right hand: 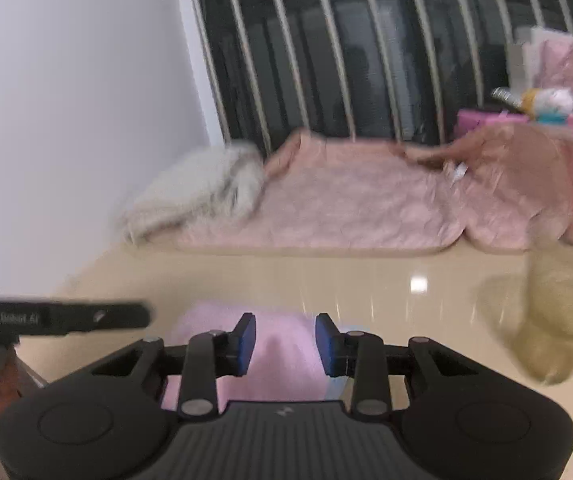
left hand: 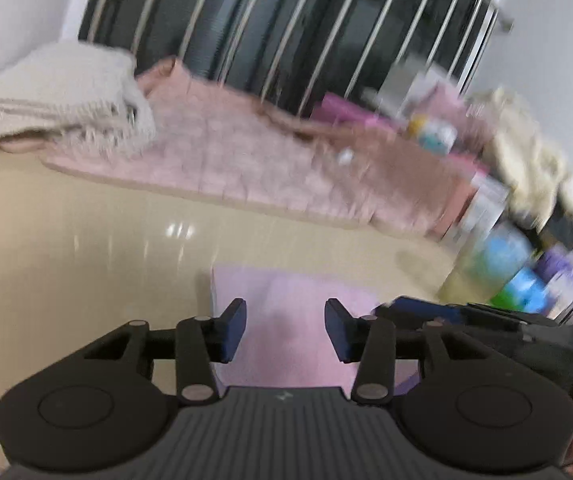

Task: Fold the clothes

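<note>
A folded light pink garment (left hand: 286,320) lies on the glossy beige floor (left hand: 86,240), just in front of both grippers. It shows in the right wrist view (right hand: 282,356) too. My left gripper (left hand: 285,330) is open and empty above the garment, jaws apart. My right gripper (right hand: 285,344) is open and empty over the garment. The right gripper's body shows at the right edge of the left wrist view (left hand: 466,316). The left gripper's body shows at the left of the right wrist view (right hand: 58,316). Both views are blurred.
A pink quilted mat (left hand: 270,160) lies along a barred dark window (left hand: 286,20). A cream blanket (left hand: 66,100) is piled at its left end. Bottles, boxes and bags (left hand: 506,248) crowd the right. A yellowish translucent container (right hand: 554,312) stands at right.
</note>
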The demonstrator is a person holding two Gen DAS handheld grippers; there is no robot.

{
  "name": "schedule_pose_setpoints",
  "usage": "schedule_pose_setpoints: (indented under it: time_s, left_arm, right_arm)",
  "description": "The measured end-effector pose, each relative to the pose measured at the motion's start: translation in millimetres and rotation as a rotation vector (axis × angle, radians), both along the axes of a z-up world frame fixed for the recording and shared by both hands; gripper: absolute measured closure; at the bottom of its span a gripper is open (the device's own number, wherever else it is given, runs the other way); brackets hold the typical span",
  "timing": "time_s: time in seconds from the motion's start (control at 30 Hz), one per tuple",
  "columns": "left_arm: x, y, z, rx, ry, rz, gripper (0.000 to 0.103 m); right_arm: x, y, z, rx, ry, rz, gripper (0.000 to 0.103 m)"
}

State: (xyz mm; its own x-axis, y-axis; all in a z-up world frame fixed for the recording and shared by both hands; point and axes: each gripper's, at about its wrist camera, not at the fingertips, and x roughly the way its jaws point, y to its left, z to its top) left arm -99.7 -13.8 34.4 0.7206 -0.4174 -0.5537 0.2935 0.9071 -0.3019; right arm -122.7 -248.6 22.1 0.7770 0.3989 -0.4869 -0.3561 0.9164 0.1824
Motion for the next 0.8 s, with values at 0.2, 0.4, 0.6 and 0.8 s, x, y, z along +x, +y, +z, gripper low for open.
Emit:
schedule_pose_setpoints:
  time_s: [0.2,0.4,0.6,0.8]
  left_arm:
    - [1.0,4.3,-18.3,-0.013,0.067,0.051,0.058]
    - [-1.4,4.2,-15.6,-0.056,0.078,0.084,0.047]
    - [2.4,-5.9,-23.0,-0.022,0.107,0.076,0.043]
    - [-1.1,-10.4,-23.1,0.022,0.090,0.088,0.044]
  right_arm:
    - [-2.4,-9.0,-22.1,-0.022,0.037,-0.145,0.066]
    - [-13.4,4.3,-26.2,0.033,0.002,-0.042,0.040]
    - [-16.7,8.0,-40.4,0.022,-0.036,-0.045,0.039]
    - [-26.2,9.4,-52.4,0.016,-0.124,-0.049,0.037]
